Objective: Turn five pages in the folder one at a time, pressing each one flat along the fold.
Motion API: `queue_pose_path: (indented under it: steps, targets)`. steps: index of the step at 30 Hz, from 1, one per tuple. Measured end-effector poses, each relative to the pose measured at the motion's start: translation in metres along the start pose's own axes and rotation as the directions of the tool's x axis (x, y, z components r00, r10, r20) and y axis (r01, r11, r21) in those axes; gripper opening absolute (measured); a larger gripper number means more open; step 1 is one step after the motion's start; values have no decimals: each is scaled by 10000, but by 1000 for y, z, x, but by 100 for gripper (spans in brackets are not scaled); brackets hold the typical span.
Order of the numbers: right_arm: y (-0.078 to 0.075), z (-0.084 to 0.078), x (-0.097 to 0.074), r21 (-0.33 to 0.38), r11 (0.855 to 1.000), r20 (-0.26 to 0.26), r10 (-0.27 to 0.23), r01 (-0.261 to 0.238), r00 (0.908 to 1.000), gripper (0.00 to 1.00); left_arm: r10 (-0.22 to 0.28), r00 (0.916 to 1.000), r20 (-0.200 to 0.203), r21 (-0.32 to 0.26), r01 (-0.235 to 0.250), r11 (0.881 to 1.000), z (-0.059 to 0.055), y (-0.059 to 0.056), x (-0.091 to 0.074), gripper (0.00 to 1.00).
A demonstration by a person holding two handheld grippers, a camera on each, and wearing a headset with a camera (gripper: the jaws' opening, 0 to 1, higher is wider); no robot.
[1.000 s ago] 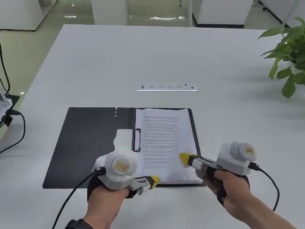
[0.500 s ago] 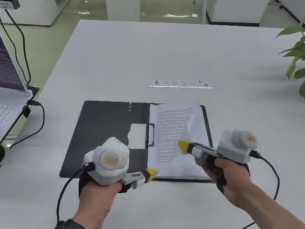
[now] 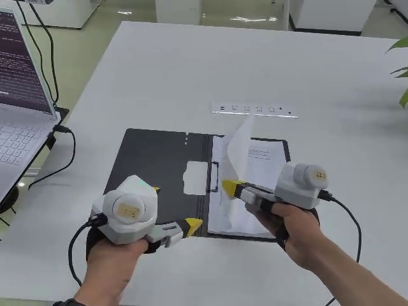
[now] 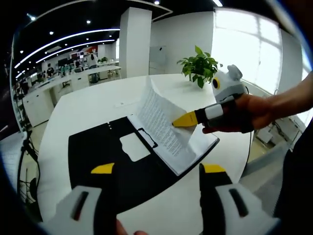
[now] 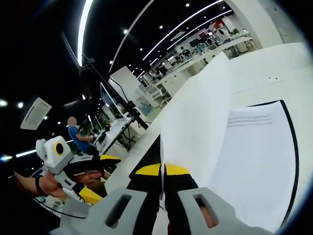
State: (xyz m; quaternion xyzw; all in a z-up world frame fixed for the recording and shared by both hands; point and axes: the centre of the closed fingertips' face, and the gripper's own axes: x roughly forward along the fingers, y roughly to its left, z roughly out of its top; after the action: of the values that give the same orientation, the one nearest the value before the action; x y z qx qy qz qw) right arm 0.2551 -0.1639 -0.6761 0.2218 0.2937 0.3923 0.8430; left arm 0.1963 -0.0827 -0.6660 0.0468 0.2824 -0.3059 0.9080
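Head view: the folder point(image 3: 153, 172) lies open on the bench point(image 3: 191, 64). The right gripper point(image 3: 229, 187), clamped on one page point(image 3: 237, 146), holds it upright near the fold, seemingly mid-turn. The left gripper point(image 4: 158, 169) hovers wide open, empty. Next move probably: lay the page leftward, release, press the fold.
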Motion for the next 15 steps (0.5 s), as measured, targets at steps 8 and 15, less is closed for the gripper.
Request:
queue_pose_path:
  steps: [8, 15]
  targets:
    - [18, -12, 16, -156, 9996, -305, 223, -227, 9993, 0, 138, 9999, 81, -138, -137, 9998, -6, 20, -24, 69]
    - [31, -24, 36, -73, 9992, -500, 387, -391, 9980, 0, 254, 9997, 42, -417, -252, 9988, -17, 33, -41, 69]
